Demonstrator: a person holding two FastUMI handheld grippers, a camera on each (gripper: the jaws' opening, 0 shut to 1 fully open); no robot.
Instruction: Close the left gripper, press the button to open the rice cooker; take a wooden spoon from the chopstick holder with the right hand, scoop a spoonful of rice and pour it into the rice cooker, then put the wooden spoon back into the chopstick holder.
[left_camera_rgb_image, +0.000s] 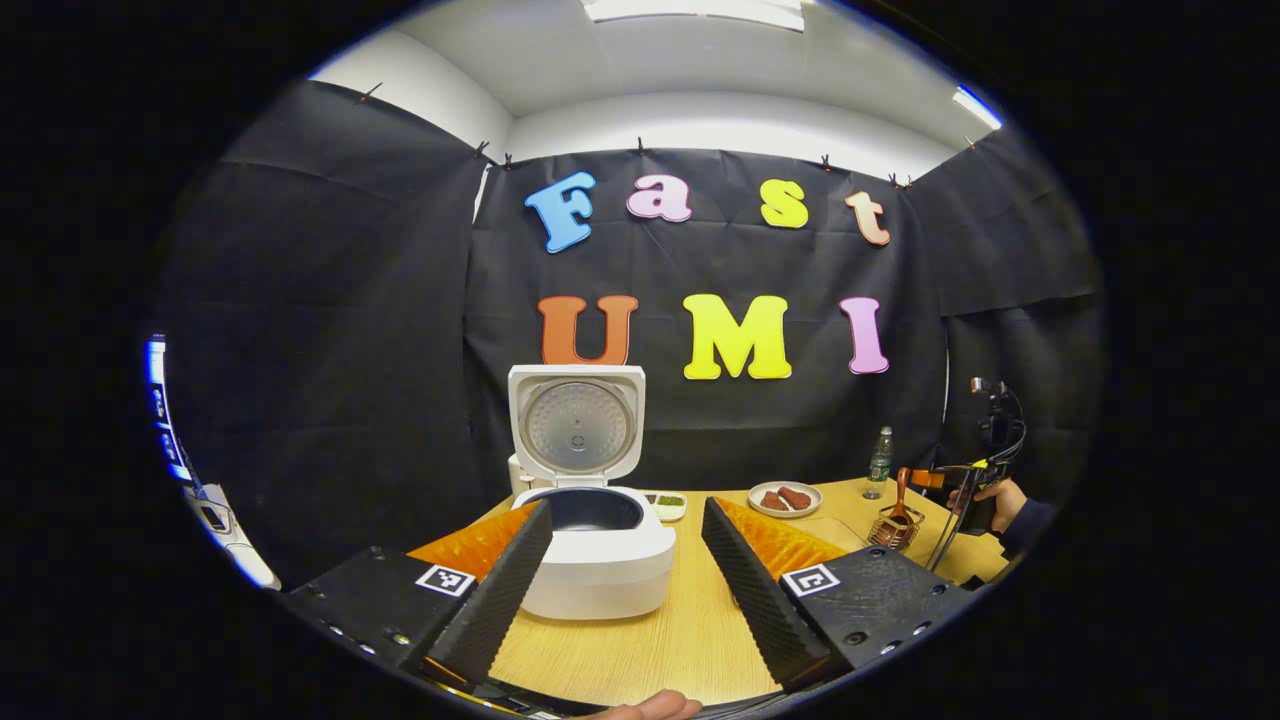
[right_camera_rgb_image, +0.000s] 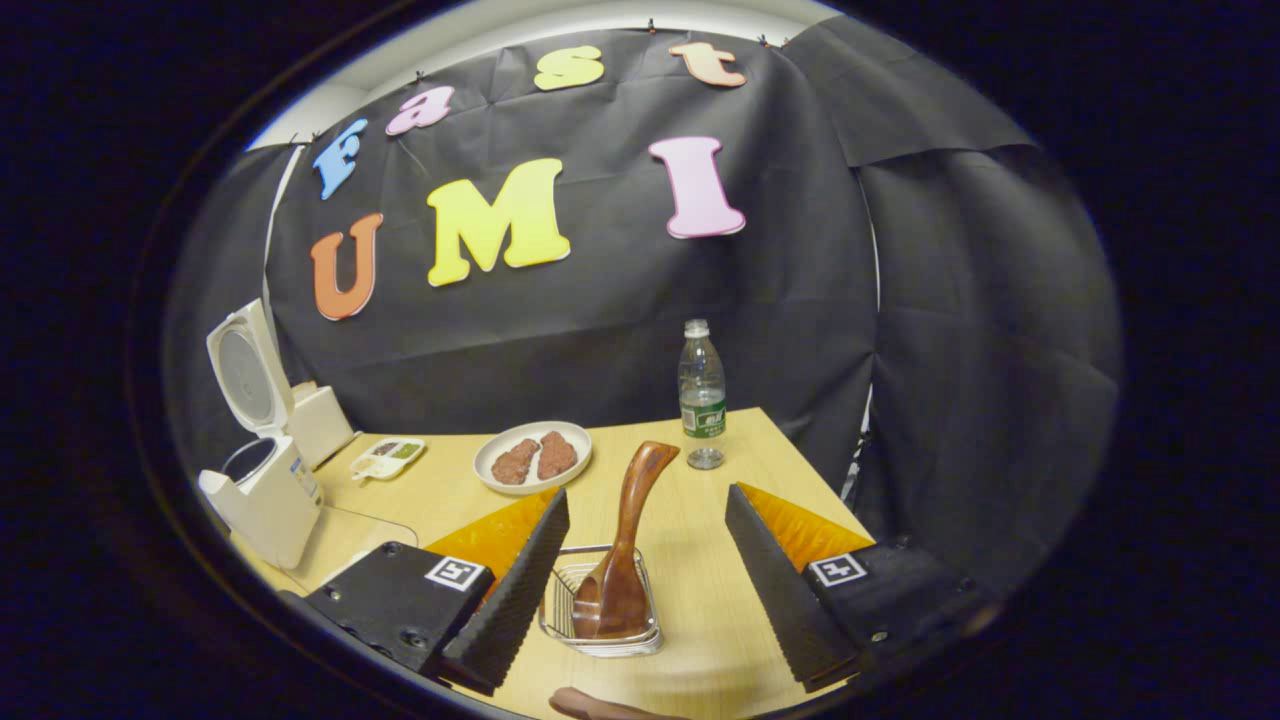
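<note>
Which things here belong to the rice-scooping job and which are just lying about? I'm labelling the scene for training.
Belongs to the job:
rice cooker, lid up
wooden spoon
chopstick holder, the wire basket holding the spoon
right gripper, open around the spoon
left gripper, open

Just lying about:
plate with brown food
water bottle
small tray

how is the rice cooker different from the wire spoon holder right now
The rice cooker is a solid white box with its lid up and its pot showing nothing inside; the wire holder is a low see-through basket with a wooden spoon in it. Both stand on the table.
</note>
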